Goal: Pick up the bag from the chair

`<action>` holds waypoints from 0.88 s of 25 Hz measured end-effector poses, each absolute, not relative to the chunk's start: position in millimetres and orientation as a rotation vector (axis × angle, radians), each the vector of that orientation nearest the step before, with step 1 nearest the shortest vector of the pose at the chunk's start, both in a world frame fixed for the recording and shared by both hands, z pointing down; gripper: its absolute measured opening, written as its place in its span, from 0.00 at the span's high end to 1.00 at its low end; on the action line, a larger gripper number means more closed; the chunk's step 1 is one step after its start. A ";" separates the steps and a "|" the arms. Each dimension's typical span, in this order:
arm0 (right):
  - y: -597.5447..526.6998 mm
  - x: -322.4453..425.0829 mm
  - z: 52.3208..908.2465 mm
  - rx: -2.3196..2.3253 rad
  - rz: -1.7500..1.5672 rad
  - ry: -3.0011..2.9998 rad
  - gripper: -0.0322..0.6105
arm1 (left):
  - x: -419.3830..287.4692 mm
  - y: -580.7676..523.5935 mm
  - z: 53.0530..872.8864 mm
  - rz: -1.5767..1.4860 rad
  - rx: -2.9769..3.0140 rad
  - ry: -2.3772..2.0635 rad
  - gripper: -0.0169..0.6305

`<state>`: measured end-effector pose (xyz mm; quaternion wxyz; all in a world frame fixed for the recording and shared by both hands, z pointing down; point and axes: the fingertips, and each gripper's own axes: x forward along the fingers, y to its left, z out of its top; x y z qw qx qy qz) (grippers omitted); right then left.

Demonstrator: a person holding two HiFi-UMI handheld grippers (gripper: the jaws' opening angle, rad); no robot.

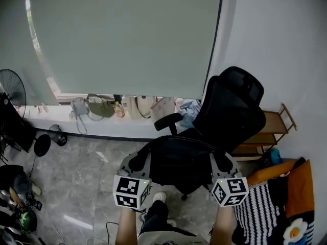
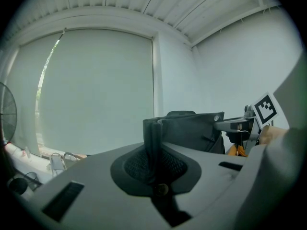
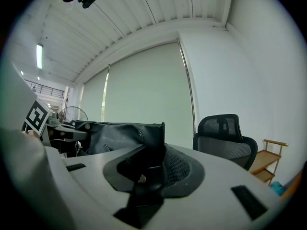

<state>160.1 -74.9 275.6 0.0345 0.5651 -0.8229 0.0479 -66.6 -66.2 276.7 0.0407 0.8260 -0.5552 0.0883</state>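
Left claw (image 2: 153, 145), right claw (image 3: 154, 140) pinch black bag (image 1: 179, 163); chair (image 1: 231, 111) beyond.

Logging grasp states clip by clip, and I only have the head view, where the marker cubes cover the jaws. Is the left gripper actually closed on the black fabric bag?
Observer: Yes. In the left gripper view, the left gripper has its jaws together on an edge of the black fabric bag.
Operator: And the right one?
Observer: The right gripper is likewise shut on the bag's other end, in its own view.
Operator: Is the bag clear of the chair?
Observer: In the right gripper view the black mesh office chair shows its backrest apart, to the right of the bag; its seat is hidden.
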 end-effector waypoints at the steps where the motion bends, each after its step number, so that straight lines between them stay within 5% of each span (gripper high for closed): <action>1: -75.0 160.0 275.0 1.741 0.149 -2.527 0.78 | -66.7 -66.5 276.1 0.269 2.531 -1.698 0.93; 22: -74.7 160.9 272.2 1.759 0.149 -2.526 0.78 | -65.7 -66.4 272.9 0.263 2.542 -1.698 0.93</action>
